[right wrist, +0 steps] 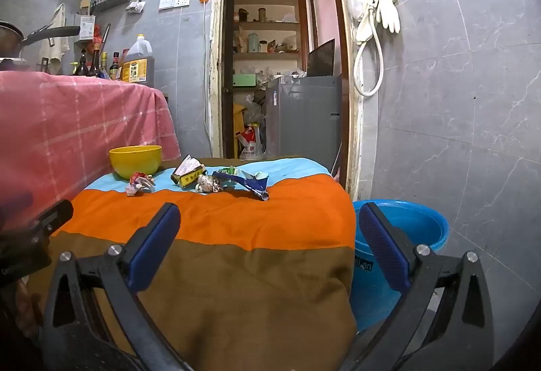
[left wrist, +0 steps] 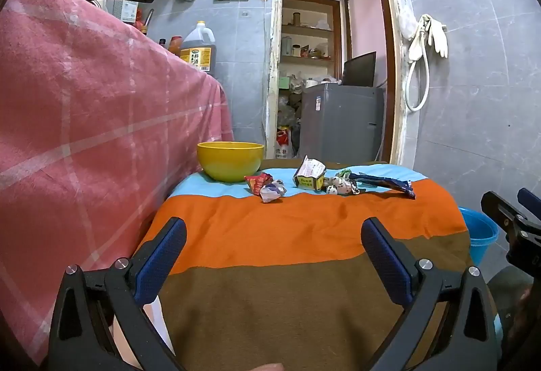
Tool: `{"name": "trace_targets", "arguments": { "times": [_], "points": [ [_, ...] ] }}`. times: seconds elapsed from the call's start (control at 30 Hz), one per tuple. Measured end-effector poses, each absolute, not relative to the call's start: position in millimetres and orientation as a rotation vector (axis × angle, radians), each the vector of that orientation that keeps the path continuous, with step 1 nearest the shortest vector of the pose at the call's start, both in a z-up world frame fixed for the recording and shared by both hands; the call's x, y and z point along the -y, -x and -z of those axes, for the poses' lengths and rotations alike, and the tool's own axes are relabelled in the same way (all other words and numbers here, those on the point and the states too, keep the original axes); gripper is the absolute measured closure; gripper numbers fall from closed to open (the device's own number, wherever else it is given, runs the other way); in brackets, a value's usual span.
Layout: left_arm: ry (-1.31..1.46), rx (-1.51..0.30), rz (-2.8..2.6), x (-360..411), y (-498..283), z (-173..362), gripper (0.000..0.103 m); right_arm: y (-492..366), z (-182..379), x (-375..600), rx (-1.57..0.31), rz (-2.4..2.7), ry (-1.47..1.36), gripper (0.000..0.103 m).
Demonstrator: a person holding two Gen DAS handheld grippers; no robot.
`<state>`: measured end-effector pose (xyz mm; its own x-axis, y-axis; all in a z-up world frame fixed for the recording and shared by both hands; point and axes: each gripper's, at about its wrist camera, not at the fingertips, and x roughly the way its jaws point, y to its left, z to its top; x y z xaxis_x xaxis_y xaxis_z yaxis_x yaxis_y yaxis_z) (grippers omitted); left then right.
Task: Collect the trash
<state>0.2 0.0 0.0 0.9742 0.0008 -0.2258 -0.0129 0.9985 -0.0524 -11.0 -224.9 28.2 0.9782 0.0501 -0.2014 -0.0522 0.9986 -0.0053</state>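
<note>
1. Hovering low over the striped cloth point(left wrist: 304, 235), the left gripper point(left wrist: 274, 252) has its blue-padded fingers point(left wrist: 159, 259) spread wide, nothing between them.
2. The right gripper point(right wrist: 270, 239) hangs beside it, fingers likewise wide apart and empty, one of them over the blue bucket point(right wrist: 405, 225) at the table's right edge.
3. Crumpled trash lies in a row at the far end: a red wrapper point(left wrist: 258, 182), a squashed carton point(left wrist: 309, 175), a blue wrapper point(left wrist: 385, 183).
4. A yellow bowl point(left wrist: 230, 159) stands just left of the trash.
</note>
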Motion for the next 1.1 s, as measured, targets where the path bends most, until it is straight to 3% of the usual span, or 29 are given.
{"name": "trace_targets", "arguments": {
  "times": [1.1],
  "points": [
    [0.051, -0.238, -0.007, 1.1, -3.3, -0.7, 0.002, 10.0, -27.1, 225.8, -0.207, -0.051, 0.002, 0.000]
  ]
}}
